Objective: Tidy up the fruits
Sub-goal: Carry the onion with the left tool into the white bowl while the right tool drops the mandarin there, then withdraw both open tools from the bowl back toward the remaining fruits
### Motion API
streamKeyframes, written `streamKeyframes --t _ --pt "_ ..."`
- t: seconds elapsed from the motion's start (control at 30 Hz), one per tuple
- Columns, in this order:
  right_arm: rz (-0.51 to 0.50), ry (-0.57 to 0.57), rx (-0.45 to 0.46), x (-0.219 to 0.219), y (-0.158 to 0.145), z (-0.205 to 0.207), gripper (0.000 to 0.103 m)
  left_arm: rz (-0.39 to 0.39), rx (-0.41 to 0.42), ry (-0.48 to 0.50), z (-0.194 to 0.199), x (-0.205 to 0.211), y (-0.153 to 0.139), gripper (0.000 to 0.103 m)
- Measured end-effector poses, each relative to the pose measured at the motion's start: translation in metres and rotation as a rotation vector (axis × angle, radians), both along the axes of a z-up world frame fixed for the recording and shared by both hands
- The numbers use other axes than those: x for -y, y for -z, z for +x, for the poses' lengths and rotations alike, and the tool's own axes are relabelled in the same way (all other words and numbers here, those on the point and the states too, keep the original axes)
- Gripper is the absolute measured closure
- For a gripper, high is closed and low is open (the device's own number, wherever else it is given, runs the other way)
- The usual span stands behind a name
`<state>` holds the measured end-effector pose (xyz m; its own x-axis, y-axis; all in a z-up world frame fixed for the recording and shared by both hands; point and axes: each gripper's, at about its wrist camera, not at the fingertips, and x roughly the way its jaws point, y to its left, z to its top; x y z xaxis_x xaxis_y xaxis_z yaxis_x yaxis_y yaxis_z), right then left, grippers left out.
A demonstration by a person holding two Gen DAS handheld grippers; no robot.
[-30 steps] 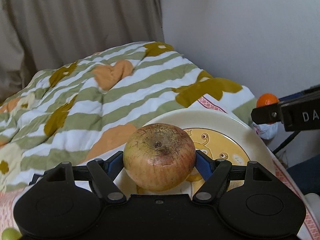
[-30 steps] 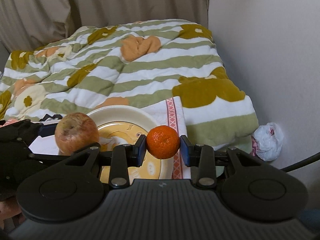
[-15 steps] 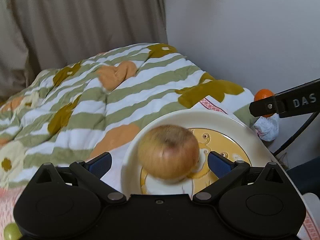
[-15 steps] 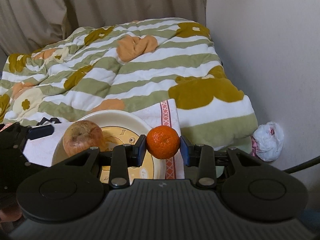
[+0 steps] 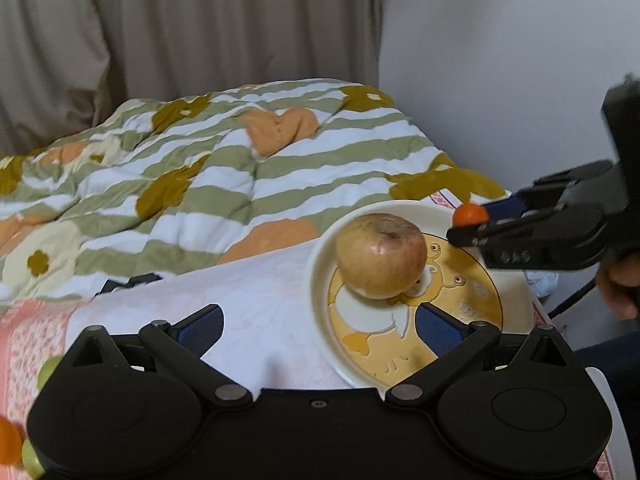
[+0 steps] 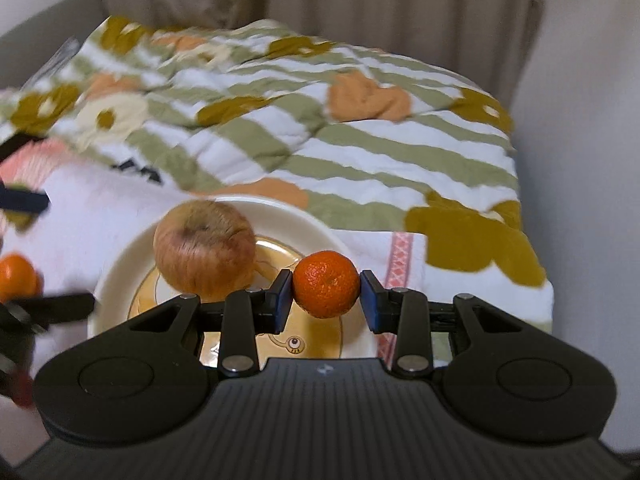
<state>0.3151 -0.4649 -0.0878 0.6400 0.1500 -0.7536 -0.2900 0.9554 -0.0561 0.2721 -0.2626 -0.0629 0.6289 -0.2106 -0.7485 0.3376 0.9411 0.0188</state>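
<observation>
The left gripper [image 5: 318, 330] stands spread wide with nothing between its blue pads [image 5: 202, 327], one over the white cloth [image 5: 240, 300] and the other over the near part of the plate [image 5: 320, 280]. The right gripper [image 6: 326, 294] pinches a mandarin [image 6: 326, 289] between its pads and holds it over the plate's right side, just clear of the rim; in the left view it comes in from the right, with a hand [image 5: 620, 284] behind it.

The apple [image 5: 380, 254] sits free on the plate, upright, its hollow end turned up and a little toward the left camera. It is round, with no clear long axis. The mandarin is round too; which way its stem points I cannot tell.

The apple lies on the far left part of the plate, just left of the held mandarin and apart from it. It is pale yellow-pink with red streaks and a brownish, wrinkled skin near the hollow. The mandarin is bright orange and pebbled.

The plate is cream with a yellow cartoon print in its well. It rests on the cloth, whose edge has a pink pattern. Behind lies a quilt [image 5: 240, 168] in green and white stripes with orange and mustard patches, then a curtain [image 5: 180, 40] and a wall [image 5: 500, 60]. More fruit lies at the left: another mandarin [image 6: 16, 276] and green fruit [image 5: 50, 370].
</observation>
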Motion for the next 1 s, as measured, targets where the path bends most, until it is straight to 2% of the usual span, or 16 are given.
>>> streamKeyframes --t 0.3,0.33,0.4,0.43,0.5,0.53,0.73,1.0 --pt "-0.059 -0.115 -0.004 -0.020 0.024 0.002 0.051 -0.011 0.006 -0.059 -0.015 -0.018 -0.003 0.000" --pt "-0.067 -0.116 0.002 -0.021 0.025 0.001 0.047 -0.011 0.005 -0.064 -0.016 -0.019 -0.003 0.000" --pt "-0.083 -0.118 0.016 -0.022 0.024 -0.003 0.022 -0.011 0.004 -0.072 -0.019 -0.020 -0.003 0.000" --pt "-0.095 -0.118 0.024 -0.022 0.024 -0.005 0.019 -0.012 0.004 -0.076 -0.021 -0.021 -0.003 0.000" --pt "-0.099 -0.122 0.034 -0.021 0.022 -0.011 0.005 -0.012 0.007 -0.085 -0.024 -0.023 -0.004 0.000" --pt "-0.092 -0.120 0.036 -0.020 0.021 -0.014 0.003 -0.011 0.009 -0.089 -0.025 -0.024 -0.005 0.000" --pt "-0.042 -0.065 0.035 -0.012 0.003 -0.031 0.002 -0.021 0.034 -0.121 -0.039 -0.029 -0.016 0.000" --pt "0.011 0.001 0.054 -0.009 -0.044 -0.069 0.002 -0.055 0.094 -0.164 -0.071 -0.036 -0.042 0.000"
